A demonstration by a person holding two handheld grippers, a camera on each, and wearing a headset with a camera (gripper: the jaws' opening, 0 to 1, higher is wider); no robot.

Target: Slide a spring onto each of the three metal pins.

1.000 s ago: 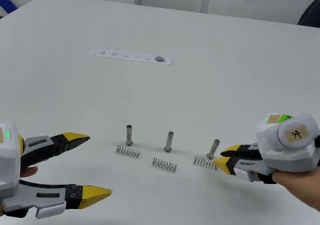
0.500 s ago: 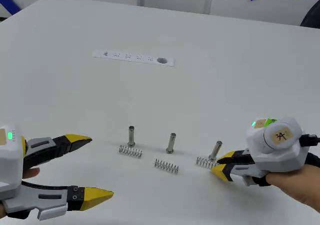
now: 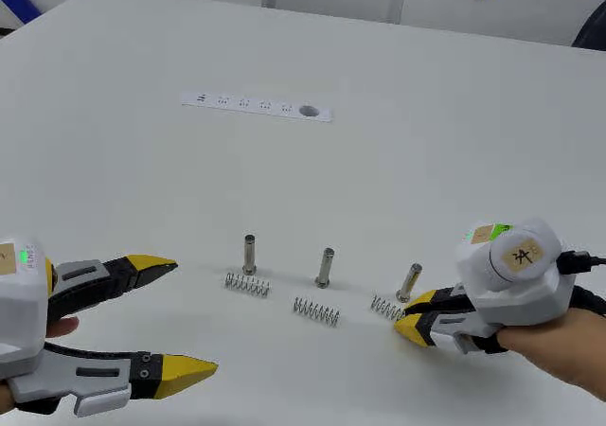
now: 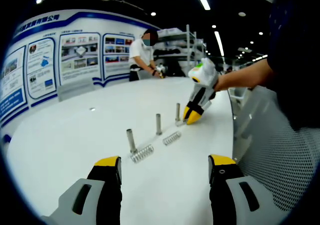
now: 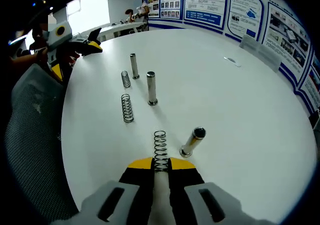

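Head view: the right gripper [image 3: 402, 314] is down low on the white table [image 3: 398, 133], and its yellow tips are right at the right-hand end of the right spring [image 3: 386, 307]. That spring lies flat, its long axis running left to right on a slight slant, just in front of the foot of the right pin [image 3: 410, 282]. The middle spring [image 3: 315, 311] and the left spring [image 3: 246, 284] lie flat the same way, each just in front of its own standing post, the middle pin [image 3: 326, 267] and the left pin [image 3: 250, 254]. Over on the other side, the left gripper [image 3: 194, 314] hangs with its jaws spread wide, well apart from all the springs. Compared with a second ago, the right gripper has dropped lower and edged in onto the spring's end, while the springs, the pins and the left gripper keep the same arrangement. Left gripper view: the jaws gape with nothing between them; the left spring lies on the table ahead, beside the left pin, and the right gripper's tips sit at the far end of the row. Right gripper view: here it is plain, the jaws are pinched together on the near end of the right spring, which runs straight ahead along the jaws' line, with the right pin just beside it to the right.
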